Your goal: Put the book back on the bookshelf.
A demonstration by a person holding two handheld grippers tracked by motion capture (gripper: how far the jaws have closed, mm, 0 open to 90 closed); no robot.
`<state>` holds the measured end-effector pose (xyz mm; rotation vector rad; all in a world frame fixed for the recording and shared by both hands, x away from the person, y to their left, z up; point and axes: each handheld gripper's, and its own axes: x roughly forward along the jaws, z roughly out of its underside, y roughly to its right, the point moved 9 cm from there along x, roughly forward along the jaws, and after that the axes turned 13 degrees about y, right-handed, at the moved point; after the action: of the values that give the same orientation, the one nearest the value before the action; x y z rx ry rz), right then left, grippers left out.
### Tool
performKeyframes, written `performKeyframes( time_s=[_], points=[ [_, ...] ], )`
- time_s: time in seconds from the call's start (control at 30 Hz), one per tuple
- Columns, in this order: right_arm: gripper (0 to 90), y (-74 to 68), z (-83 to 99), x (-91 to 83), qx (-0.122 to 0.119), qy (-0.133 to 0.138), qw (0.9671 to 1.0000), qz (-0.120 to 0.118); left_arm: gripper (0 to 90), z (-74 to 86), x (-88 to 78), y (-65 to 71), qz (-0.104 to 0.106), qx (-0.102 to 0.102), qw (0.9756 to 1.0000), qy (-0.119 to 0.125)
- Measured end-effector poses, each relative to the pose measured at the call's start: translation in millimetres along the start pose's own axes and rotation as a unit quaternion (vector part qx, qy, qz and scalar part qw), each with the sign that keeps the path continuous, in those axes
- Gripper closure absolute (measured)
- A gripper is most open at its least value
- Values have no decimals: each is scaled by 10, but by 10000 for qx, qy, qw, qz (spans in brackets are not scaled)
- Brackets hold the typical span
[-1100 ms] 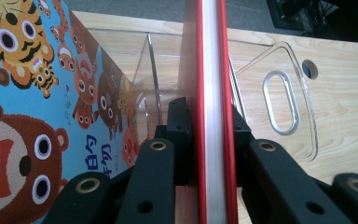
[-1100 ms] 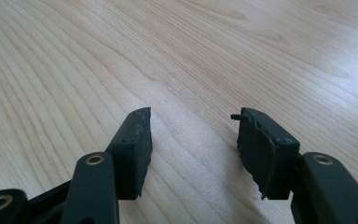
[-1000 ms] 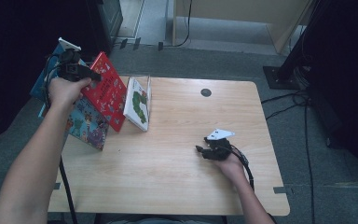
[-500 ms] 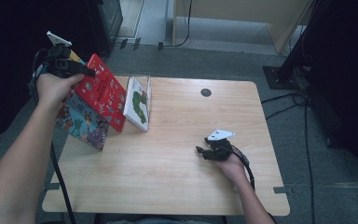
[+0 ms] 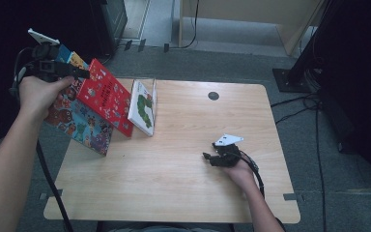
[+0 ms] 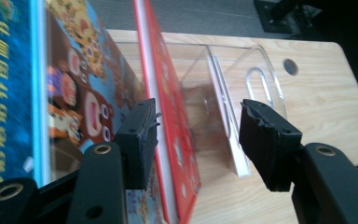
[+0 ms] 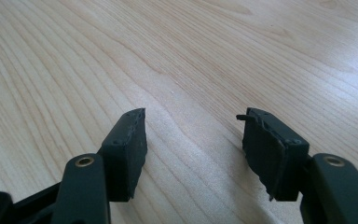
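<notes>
Resting low on the bare table [image 5: 174, 193], the right gripper [image 7: 191, 140] sat with jaws apart, holding nothing, open wood all around it. Farther off at the table's left edge, the left gripper [image 6: 196, 135] had just been opening, its jaws straddling the red book [image 6: 168, 116] without pinching it. Compared with a second earlier, that hand was higher and farther left; the red book leaned between the bear book [image 6: 84, 93] and the clear stand [image 6: 242, 70].
</notes>
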<state>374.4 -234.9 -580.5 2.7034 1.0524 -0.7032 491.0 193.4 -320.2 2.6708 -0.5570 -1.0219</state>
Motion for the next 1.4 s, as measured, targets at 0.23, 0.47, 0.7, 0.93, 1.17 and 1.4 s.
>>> performKeyframes(
  time_s=[0.23,0.47,0.7,0.93,1.17,1.4],
  points=[
    [381,-6,4,-2,-11,-10,10000,-25,453,215,-69,196,267,177,9995,-32],
    [352,-26,17,-18,-36,-24,10000,-32,442,577,-81,398,585,254,9979,-103],
    [350,-25,20,-18,-52,26,10000,-67,429,961,-29,534,646,446,9968,-147],
    [339,-29,25,-17,-45,58,9999,-93,421,1405,139,769,942,598,9930,-375],
    [335,-29,25,-14,-60,82,9999,-103,417,1804,353,913,1060,754,9899,-565],
    [334,-28,25,-14,-67,80,9999,-106,411,2121,582,932,1240,751,9871,-685]
  ],
)
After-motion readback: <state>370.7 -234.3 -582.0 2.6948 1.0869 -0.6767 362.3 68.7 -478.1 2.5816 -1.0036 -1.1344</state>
